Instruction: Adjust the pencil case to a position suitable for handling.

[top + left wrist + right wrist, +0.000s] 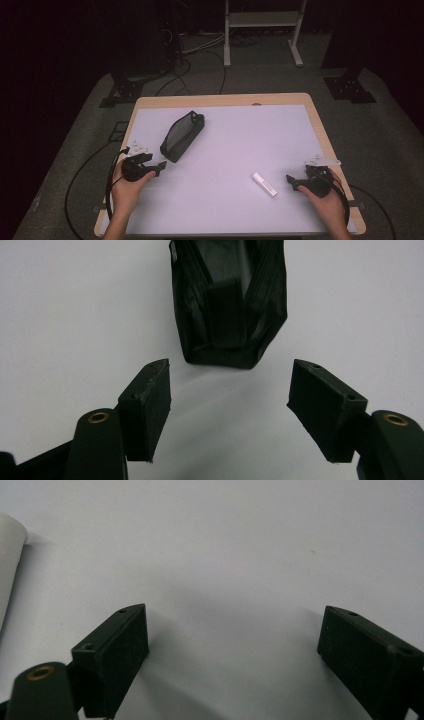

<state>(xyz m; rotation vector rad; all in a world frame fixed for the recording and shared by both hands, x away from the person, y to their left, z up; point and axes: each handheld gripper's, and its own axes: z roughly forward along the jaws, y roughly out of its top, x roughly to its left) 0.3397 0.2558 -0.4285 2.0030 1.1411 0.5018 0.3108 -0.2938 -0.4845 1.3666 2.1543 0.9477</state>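
Jaws of the left gripper (229, 412) stand apart and empty, lined up on the near end of the black mesh pouch (182, 135), likely to grasp it. The right gripper (291, 183) waits released beside the white stick (264, 184).

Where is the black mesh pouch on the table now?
In the high view the black mesh pouch lies on the left half of the table, just beyond the left gripper, which points at its near end without touching.
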